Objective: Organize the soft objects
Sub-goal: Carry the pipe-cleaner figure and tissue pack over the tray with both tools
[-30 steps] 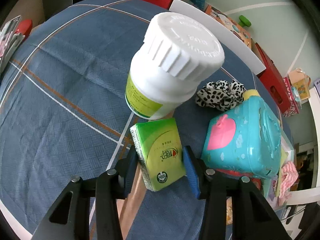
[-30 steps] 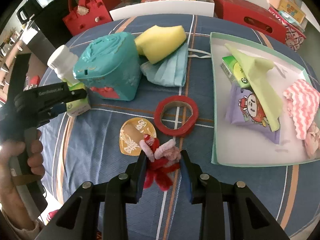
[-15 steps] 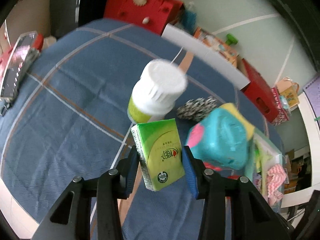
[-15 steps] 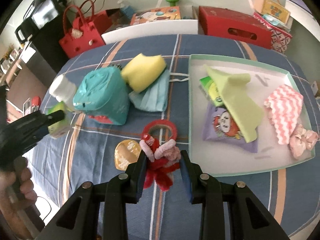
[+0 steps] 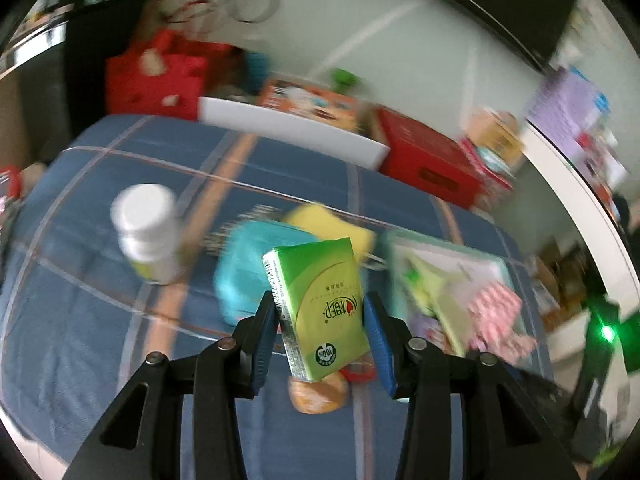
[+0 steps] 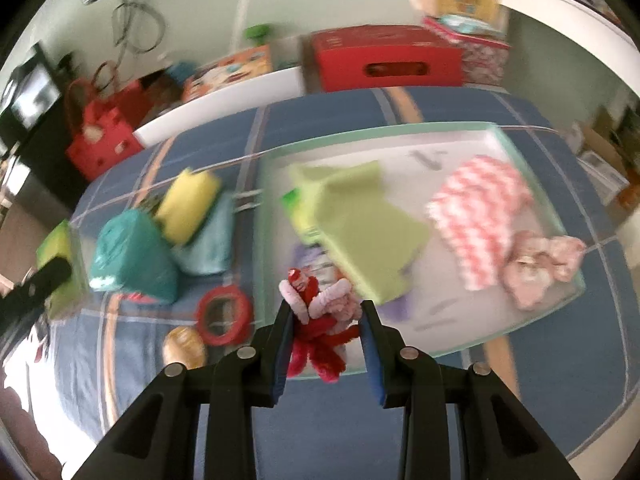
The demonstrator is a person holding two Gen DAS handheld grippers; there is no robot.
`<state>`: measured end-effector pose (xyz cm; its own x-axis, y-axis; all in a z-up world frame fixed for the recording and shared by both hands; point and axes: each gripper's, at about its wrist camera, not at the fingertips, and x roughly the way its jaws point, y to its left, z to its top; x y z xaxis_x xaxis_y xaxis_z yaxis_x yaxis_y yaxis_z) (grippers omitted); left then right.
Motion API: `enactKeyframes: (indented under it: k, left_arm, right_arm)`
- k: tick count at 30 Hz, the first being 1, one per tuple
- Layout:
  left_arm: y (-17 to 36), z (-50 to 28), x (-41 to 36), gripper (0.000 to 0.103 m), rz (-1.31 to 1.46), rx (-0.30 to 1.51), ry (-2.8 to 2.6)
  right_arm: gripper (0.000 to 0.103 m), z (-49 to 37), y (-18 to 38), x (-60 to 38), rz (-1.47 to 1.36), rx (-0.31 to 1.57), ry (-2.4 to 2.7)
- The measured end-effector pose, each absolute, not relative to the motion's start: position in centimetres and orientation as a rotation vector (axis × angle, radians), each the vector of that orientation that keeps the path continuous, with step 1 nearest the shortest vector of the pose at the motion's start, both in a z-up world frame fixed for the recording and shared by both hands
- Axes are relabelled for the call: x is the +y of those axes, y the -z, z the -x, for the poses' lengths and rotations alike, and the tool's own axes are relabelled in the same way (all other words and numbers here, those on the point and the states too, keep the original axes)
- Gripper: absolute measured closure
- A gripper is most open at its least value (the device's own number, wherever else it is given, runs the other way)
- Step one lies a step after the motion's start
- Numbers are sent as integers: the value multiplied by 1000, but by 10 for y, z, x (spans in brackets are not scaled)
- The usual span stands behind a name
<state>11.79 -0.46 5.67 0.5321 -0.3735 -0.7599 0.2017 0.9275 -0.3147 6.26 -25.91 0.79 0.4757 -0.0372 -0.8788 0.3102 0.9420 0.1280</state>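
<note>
Pinching the green tissue pack [image 5: 324, 312] upright in my left hand-held gripper [image 5: 322, 340], its long axis tilted slightly left; my right hand-held gripper [image 6: 326, 340] clamps the red-and-pink fuzzy toy [image 6: 320, 320].

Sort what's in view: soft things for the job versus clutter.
Job: green tissue pack in left tool; pink-red chenille toy in right tool; tray; checked cloth.
Clutter: white bottle; red tape roll.

Black hand-held gripper [image 5: 320, 332], blue pads [image 5: 264, 336]
</note>
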Motion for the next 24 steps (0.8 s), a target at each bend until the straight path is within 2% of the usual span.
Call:
enactKeyframes:
  k: [13, 24]
  left_arm:
    - [-22, -103, -130, 59, -14, 1032, 646]
    - [33, -99, -179, 59, -151, 1177, 683]
  right_arm:
    - [69, -48, 12, -351, -429, 1061, 436]
    - [69, -61, 46, -370, -472, 1124, 437]
